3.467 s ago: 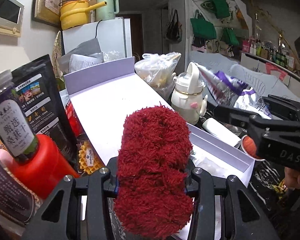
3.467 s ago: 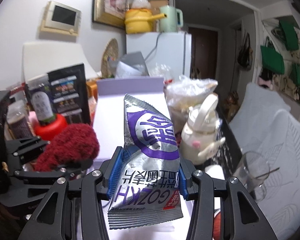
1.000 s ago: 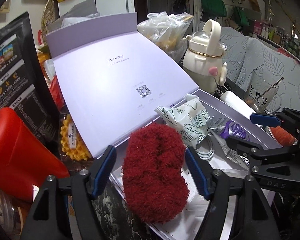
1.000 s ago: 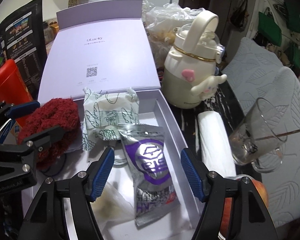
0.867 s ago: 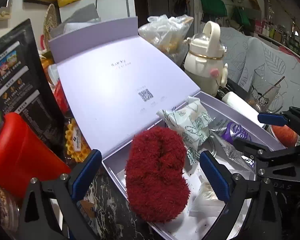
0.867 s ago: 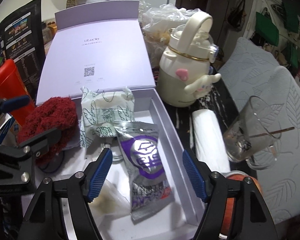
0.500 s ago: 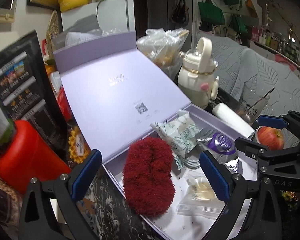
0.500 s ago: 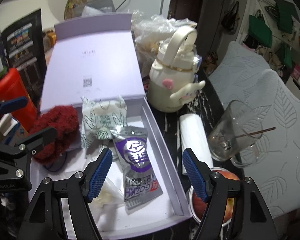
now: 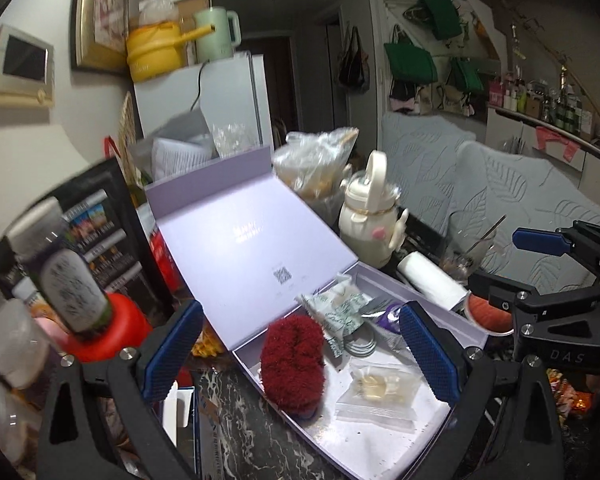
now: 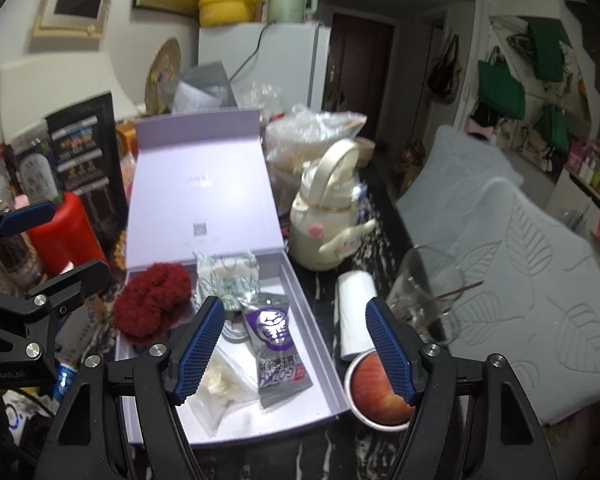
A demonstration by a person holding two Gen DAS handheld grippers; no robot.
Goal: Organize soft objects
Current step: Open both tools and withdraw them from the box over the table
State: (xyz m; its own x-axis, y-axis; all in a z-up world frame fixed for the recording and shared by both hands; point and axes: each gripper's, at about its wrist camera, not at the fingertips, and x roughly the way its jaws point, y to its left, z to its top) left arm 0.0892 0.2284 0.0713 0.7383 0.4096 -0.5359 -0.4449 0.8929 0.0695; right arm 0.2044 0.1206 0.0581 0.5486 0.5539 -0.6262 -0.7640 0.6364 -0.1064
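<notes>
A lavender box [image 9: 422, 294] lies with its lid [image 10: 200, 184] laid back. Inside it rest a fuzzy red sock [image 9: 293, 362] at the left end and a silver-and-purple snack bag [image 10: 274, 344] to the right of the middle. A white-green patterned packet [image 10: 224, 276] and a clear packet [image 9: 380, 392] lie in the box too. My left gripper [image 9: 300, 309] hovers open above the sock, with nothing between its pads. Above the snack bag my right gripper [image 10: 295, 302] is open and holds nothing. Each gripper shows in the other's view: left gripper [image 10: 56, 244], right gripper [image 9: 512, 264].
Right of the box stand a cream kettle-shaped bottle [image 10: 328, 216], a white roll [image 10: 354, 312], a glass cup [image 10: 424, 300] and an apple in a bowl [image 10: 380, 392]. On the left are a red container [image 9: 100, 332], a bottle and a black pouch [image 10: 86, 160].
Earlier the left gripper was shut on the red sock and the right on the snack bag. Both items now lie in the box, and both grippers have opened, risen and drawn back.
</notes>
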